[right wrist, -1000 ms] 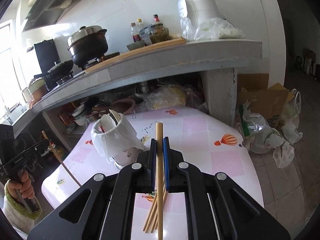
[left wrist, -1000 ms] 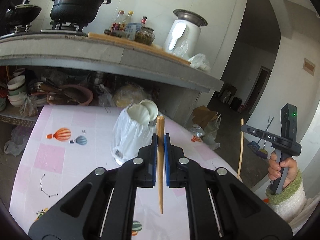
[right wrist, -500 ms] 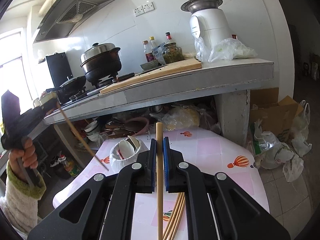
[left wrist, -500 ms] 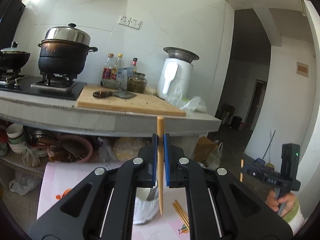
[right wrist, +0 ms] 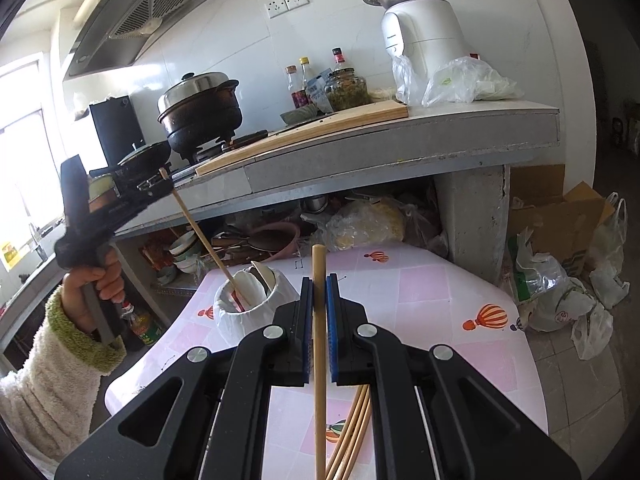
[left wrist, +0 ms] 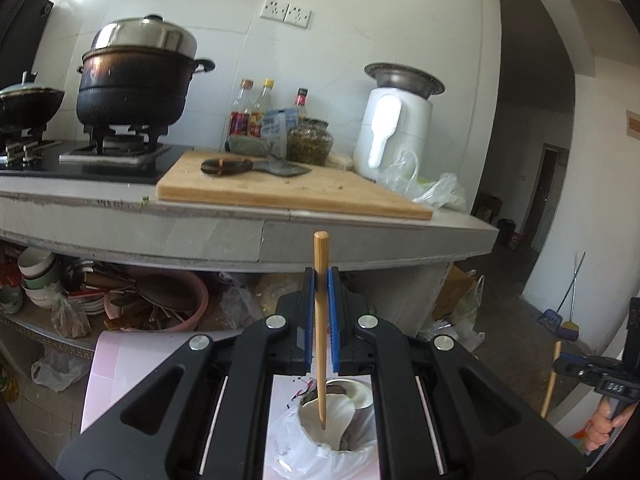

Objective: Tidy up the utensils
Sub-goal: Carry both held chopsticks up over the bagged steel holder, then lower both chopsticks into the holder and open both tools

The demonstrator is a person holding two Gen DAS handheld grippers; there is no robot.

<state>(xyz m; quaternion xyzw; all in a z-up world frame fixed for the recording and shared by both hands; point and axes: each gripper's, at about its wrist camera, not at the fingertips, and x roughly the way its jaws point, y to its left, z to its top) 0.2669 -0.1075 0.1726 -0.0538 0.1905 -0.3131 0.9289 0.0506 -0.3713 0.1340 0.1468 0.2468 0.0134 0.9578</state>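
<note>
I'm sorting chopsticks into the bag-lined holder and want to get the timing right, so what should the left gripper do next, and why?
Probably lower a little more, then open. The left gripper is shut on a chopstick whose tip already sits at the mouth of the bag-lined holder, beside the white spoons. Releasing now might tip it out.

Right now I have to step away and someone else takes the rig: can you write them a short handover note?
Left tool: shut on one chopstick, its tip at the mouth of the holder.
Right tool: shut on a second chopstick, waiting above the table.
Holder: already has spoons in it, stands on the table.
Loose chopsticks: a few on the table below the right tool.
Left to do: drop both held chopsticks into the holder, then the loose ones.
</note>
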